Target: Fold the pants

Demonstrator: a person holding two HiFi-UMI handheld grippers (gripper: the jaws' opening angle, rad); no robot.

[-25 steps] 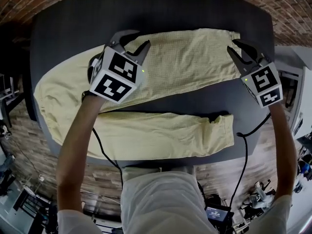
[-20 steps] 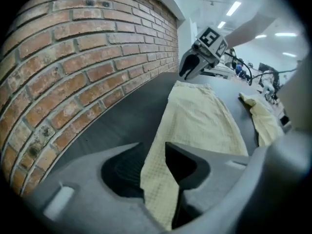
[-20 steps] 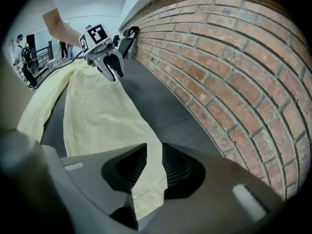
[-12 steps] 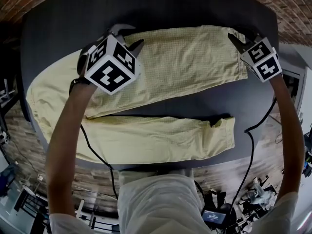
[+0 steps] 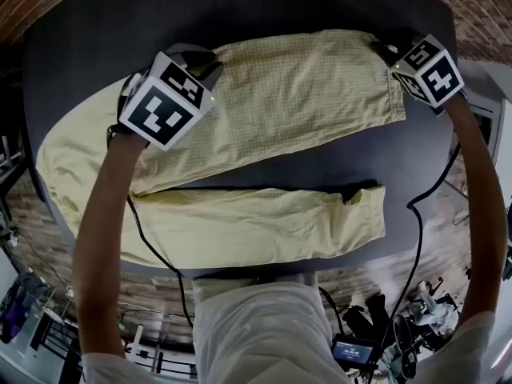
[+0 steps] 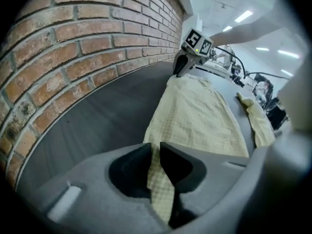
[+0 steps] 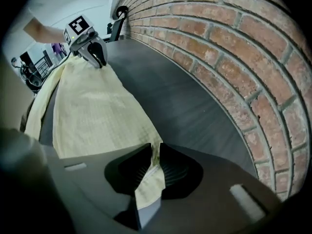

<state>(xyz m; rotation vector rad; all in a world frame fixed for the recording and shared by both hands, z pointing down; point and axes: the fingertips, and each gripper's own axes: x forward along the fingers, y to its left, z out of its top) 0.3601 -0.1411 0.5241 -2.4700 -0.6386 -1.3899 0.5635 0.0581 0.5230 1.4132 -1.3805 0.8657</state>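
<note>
Dark tabletop (image 5: 240, 14) bore limp, light pants (image 5: 304, 94); left tongs (image 6: 155, 151) and right tongs (image 7: 155, 152) had just been closing, each pinching the far leg's edge, likely sound holds for floppy cloth.

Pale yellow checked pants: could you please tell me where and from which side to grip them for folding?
Grip the pale yellow checked pants at the far leg's outer edge, near upper thigh and hem, from steeply above: that leg lies flat and long, so two spread pinches lift it evenly. The left tongs and right tongs, jaws just closing, already pinch there.
</note>
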